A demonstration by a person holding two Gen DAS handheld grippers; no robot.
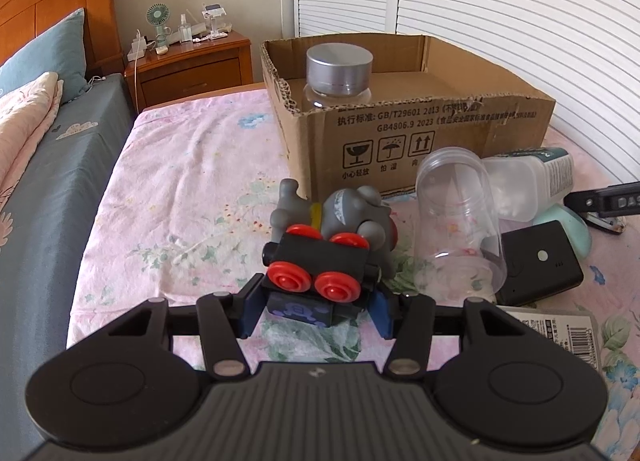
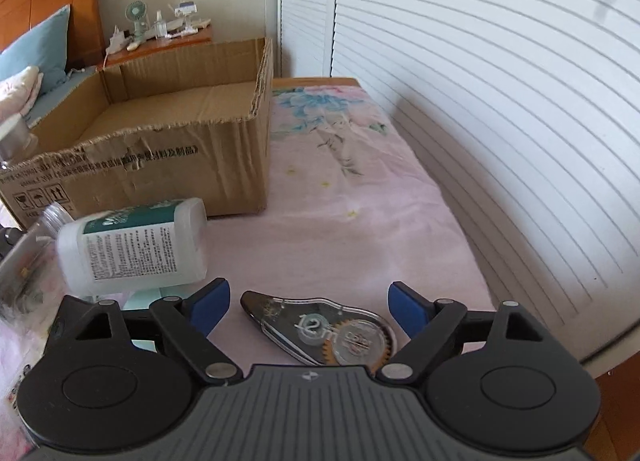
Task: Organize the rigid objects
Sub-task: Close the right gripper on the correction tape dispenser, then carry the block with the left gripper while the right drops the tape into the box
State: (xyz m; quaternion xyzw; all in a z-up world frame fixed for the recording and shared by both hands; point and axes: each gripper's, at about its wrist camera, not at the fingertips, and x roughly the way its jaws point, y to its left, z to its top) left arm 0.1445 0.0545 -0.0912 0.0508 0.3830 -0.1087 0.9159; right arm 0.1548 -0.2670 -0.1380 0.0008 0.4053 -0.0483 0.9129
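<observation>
While the left gripper point(image 1: 316, 311) brackets the toy train point(image 1: 320, 261), its blue pads sit to either side of the dark block at the toy's near end; contact looks made or nearly made, but I cannot tell for certain whether it is clamped. The toy lies tipped, red wheels up toward the camera, grey body pointing away toward the cardboard box point(image 1: 440, 133). Its long axis runs roughly straight ahead of the gripper, so the pads cross its short width (a sound way to take it).

The surface is a table under a pink floral cloth point(image 1: 192, 181). The box stands toward the far edge, open-topped, with a silver-lidded jar point(image 1: 339, 69) already inside at its left corner. Just right of the toy a clear plastic cup point(image 1: 460, 221) lies on its side, a black device point(image 1: 544, 257) beyond it, and a white bottle point(image 1: 532, 181) near the box's front wall.

The right gripper point(image 2: 308, 307) is spread wide and holds nothing. A correction tape dispenser point(image 2: 320, 327) lies between its fingers, long axis crosswise, pointed tip to the left. The white bottle shows to its left.

Judgement: the box lies dead ahead of the left gripper, so lift and carry forward; the cup crowding the right side could be knocked.
</observation>
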